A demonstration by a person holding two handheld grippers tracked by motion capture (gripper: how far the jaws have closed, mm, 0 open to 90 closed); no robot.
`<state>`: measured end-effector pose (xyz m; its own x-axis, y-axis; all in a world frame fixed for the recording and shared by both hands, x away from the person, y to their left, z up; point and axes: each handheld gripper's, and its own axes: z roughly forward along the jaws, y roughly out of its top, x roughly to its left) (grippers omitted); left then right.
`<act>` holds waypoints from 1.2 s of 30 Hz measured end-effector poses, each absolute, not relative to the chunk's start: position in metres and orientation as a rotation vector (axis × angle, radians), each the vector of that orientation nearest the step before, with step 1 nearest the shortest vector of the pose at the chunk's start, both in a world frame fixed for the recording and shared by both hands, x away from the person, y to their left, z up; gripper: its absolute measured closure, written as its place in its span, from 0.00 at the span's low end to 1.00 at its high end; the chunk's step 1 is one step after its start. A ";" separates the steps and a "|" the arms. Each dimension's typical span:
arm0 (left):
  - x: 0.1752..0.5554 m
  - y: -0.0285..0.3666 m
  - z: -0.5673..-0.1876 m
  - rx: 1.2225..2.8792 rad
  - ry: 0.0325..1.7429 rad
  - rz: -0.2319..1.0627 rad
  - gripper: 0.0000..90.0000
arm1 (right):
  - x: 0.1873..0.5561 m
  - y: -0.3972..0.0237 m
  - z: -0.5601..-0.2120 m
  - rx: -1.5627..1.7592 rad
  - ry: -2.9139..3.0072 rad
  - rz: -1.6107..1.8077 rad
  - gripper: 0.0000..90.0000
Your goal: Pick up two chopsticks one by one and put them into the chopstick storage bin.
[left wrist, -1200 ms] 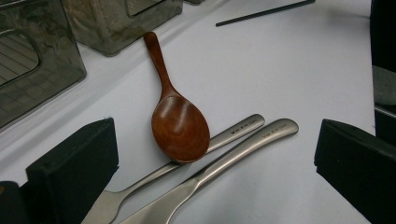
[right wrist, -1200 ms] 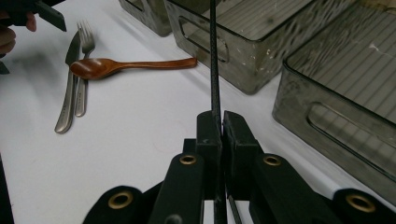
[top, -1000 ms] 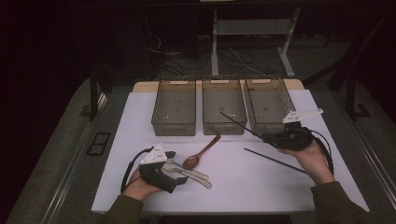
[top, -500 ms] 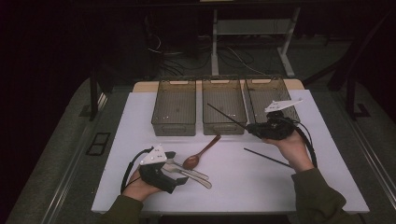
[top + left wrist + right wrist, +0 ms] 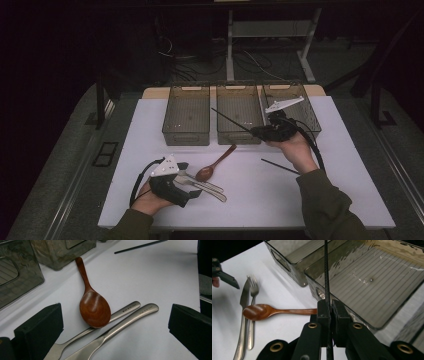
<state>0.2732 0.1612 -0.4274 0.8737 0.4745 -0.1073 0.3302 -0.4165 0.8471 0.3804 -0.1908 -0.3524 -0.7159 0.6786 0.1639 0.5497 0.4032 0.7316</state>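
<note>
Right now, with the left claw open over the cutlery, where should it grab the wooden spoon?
Take the wooden spoon by its thin handle, probably from above, pads either side of it. The handle lies flat on bare table, pointing at the bins. The bowl is wide, rounded and rests on the fork beside the knife, so a grip there would likely slip or catch metal.

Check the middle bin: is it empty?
Empty: the middle bin shows a bare ribbed floor; the black chopstick in the right gripper is above it.
</note>
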 end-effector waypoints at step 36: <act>0.273 0.157 -0.428 2.047 0.572 0.176 0.00 | 0.446 -0.076 -0.349 1.142 2.565 1.102 0.95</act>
